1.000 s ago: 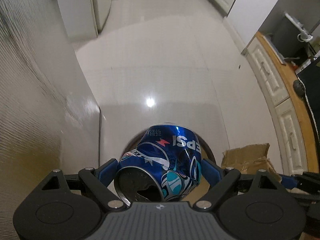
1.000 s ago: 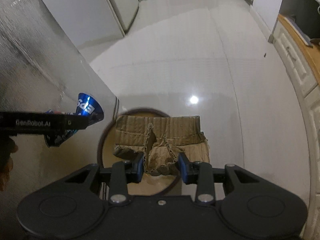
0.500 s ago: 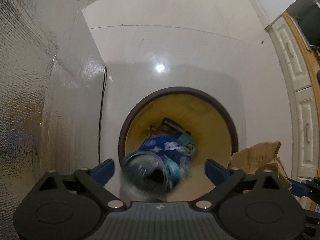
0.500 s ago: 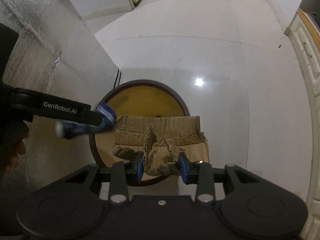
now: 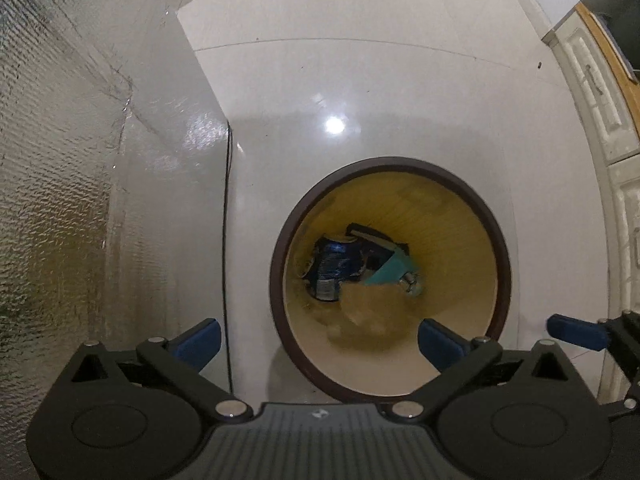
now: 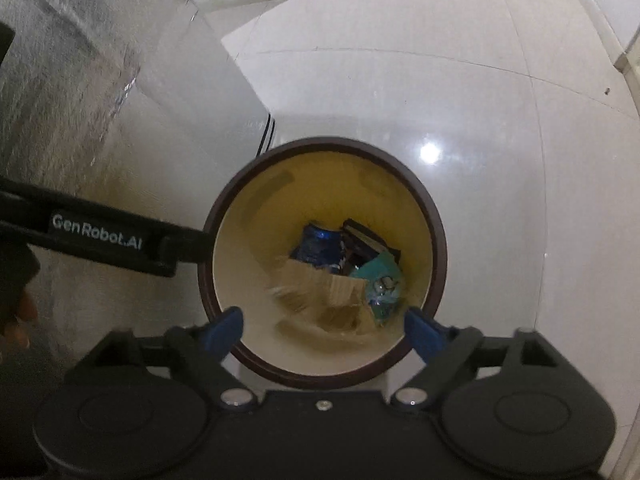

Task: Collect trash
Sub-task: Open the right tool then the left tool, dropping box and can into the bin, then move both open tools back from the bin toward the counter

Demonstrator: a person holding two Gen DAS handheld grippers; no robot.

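A round bin with a brown rim (image 5: 390, 162) (image 6: 324, 143) and a yellow inside stands on the floor straight below both grippers. A crushed blue Pepsi can (image 5: 332, 264) (image 6: 316, 244) lies at its bottom beside a teal wrapper (image 5: 390, 270) (image 6: 380, 276) and a black box (image 6: 364, 240). A torn piece of cardboard (image 6: 320, 292) (image 5: 360, 304), blurred by motion, is falling inside the bin. My left gripper (image 5: 320, 340) is opening wide above the bin's left side with nothing between its fingers. My right gripper (image 6: 324, 330) is opening too, its jaws free of the cardboard.
A silver textured appliance side (image 5: 60, 160) rises close on the left, and a black cable (image 5: 228, 240) runs down its edge. White cabinets with a wooden top (image 5: 600, 100) line the right. A person's hand (image 6: 20, 312) holds the left tool's black arm (image 6: 120, 236).
The left gripper opened and the can fell into the bin. The right gripper let go of the cardboard, which is dropping in. Both grippers came down closer over the bin.
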